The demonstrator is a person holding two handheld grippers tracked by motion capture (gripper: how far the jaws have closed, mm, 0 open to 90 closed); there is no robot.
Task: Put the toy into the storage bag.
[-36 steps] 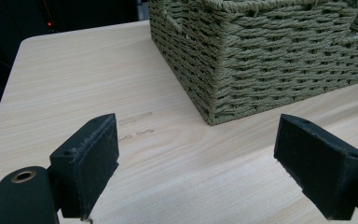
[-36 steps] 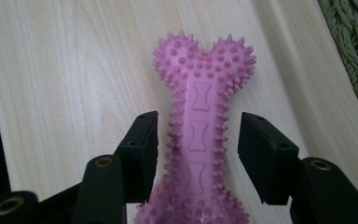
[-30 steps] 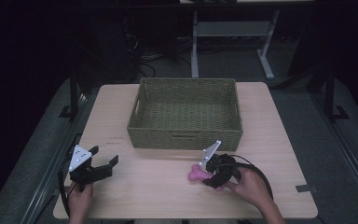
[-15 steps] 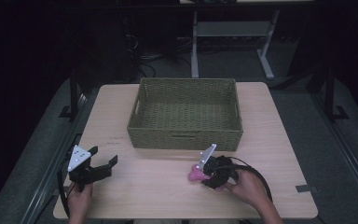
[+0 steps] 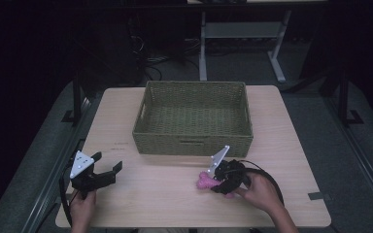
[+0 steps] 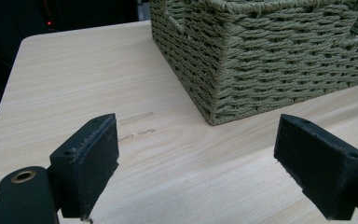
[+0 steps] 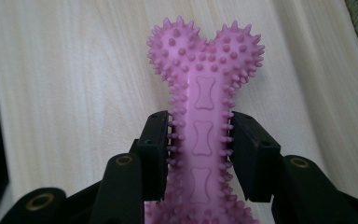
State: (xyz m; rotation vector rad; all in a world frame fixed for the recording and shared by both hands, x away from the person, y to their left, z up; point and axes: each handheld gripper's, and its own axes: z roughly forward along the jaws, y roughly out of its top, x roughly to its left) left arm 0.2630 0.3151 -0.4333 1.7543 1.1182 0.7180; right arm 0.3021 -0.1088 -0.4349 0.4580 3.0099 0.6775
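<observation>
Wicker basket [image 5: 193, 119] blocks mid-table; bare table [image 5: 145, 194] seemingly free around it.

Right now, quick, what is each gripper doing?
Left gripper: open, nothing between its fingers.
Right gripper: has just closed, shut on the pink spiky bone toy.

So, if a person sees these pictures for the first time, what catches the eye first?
Probably the pink spiky bone toy near the table's front edge, with the right claw shut on its shaft. Next comes the big woven basket at the table's middle. The left claw stands open over bare wood at the front left.
</observation>
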